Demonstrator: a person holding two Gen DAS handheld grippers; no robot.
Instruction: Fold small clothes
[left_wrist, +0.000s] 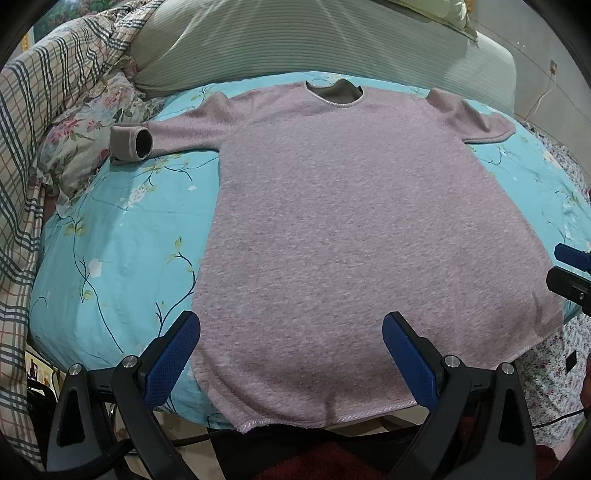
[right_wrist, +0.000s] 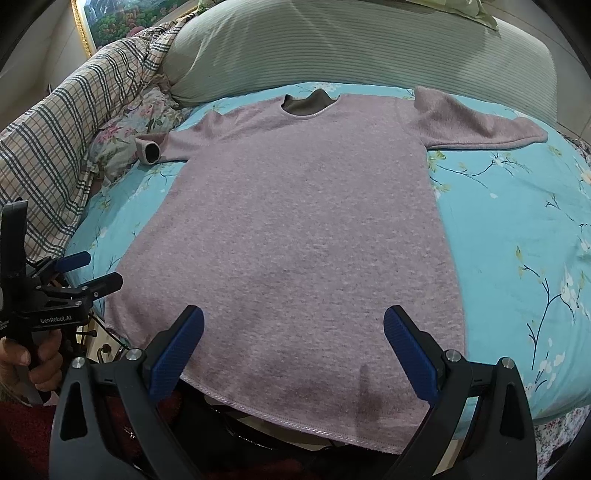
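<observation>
The pinkish-grey knitted child's sweater (left_wrist: 332, 229) lies flat, unfolded, on the turquoise floral bedsheet (left_wrist: 122, 236). The left gripper (left_wrist: 291, 336) and right gripper (right_wrist: 293, 328) hover at its near hem, both spread wide and empty. Folding looks unstarted; next, each likely pinches a hem corner.

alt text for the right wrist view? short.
A pink knit sweater lies spread flat, neckline away from the camera, on a turquoise floral bedsheet. The right tongs hang open over its near hem, holding nothing. The left tongs show at the left edge, also open; a ribbed green pillow lies behind.
</observation>
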